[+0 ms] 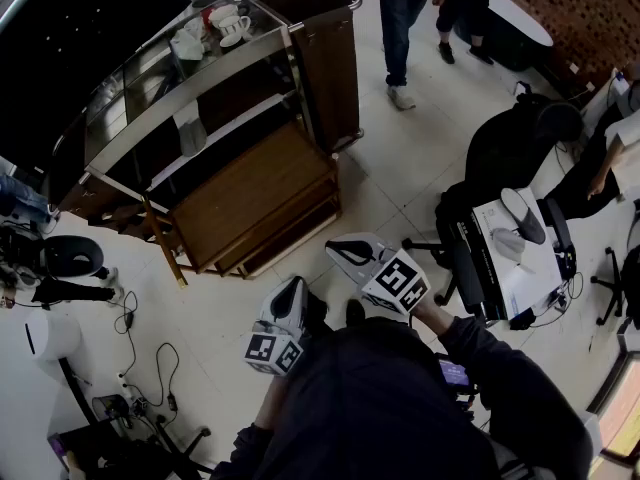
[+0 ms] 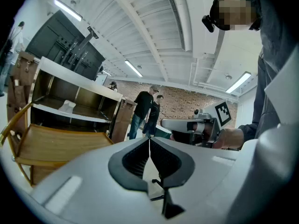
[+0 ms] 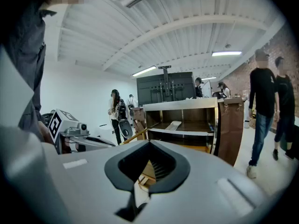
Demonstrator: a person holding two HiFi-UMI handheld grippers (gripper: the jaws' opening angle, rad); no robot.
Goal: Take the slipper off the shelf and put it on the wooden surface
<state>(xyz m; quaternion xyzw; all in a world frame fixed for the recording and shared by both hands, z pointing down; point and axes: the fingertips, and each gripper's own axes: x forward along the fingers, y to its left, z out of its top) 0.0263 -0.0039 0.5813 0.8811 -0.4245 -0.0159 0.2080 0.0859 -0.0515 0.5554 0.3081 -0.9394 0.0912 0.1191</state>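
A white slipper (image 1: 190, 134) lies on the middle shelf of a metal-framed cart (image 1: 150, 108); below it the wooden surface (image 1: 255, 193) juts forward. The slipper (image 2: 67, 107) shows above the wooden surface (image 2: 60, 141) in the left gripper view, and the slipper (image 3: 173, 124) shows deep in the cart in the right gripper view. My left gripper (image 1: 290, 288) and right gripper (image 1: 338, 251) hang side by side over the tiled floor, well short of the cart. Both pairs of jaws meet at the tips with nothing held: left gripper (image 2: 149, 143), right gripper (image 3: 149, 143).
Cups and cloths (image 1: 222, 23) sit on the cart's top. Two people (image 1: 405, 28) stand beyond the cart's brown side panel (image 1: 330, 58). At the right are a black office chair (image 1: 510, 148) and a stand with white gear (image 1: 510, 248). Cables (image 1: 150, 368) trail on the floor at the left.
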